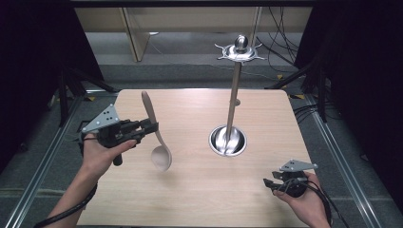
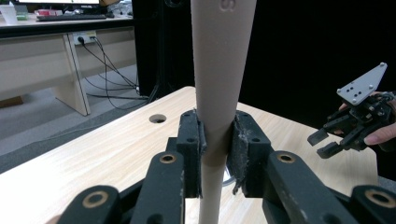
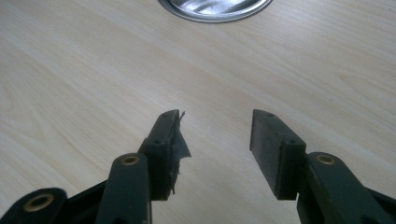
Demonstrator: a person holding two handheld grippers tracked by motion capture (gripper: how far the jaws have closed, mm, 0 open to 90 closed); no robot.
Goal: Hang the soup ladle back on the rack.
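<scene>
So the left gripper (image 1: pixel 151 127) is up over the left side of the light wooden table (image 1: pixel 199 199), and its jaws are clamped tight on the handle of a beige plastic ladle (image 1: pixel 156 133). The ladle hangs in the air with its handle pointing up and away and its bowl down, just above the tabletop as far as I can tell from the high view. In the left gripper view the handle (image 2: pixel 219 84) runs straight up between the two black pads, squeezed on both sides, with some small embossed marking near the top that I can't read. Over on the right there's a shiny metal utensil stand (image 1: pixel 233 102): round dish-like base on the table, tall pole, and a crown of hooks at the top with a ball finial. The right gripper (image 1: pixel 269 183) sits low near the front right corner of the table, well apart from the stand, and its jaws are spread apart with nothing between them. The right gripper view has bare wood grain in the gap (image 3: pixel 215 135), plus the rim of the stand's base (image 3: pixel 215 14) at the top edge. One pad has a bit of torn tape sticking off it.
</scene>
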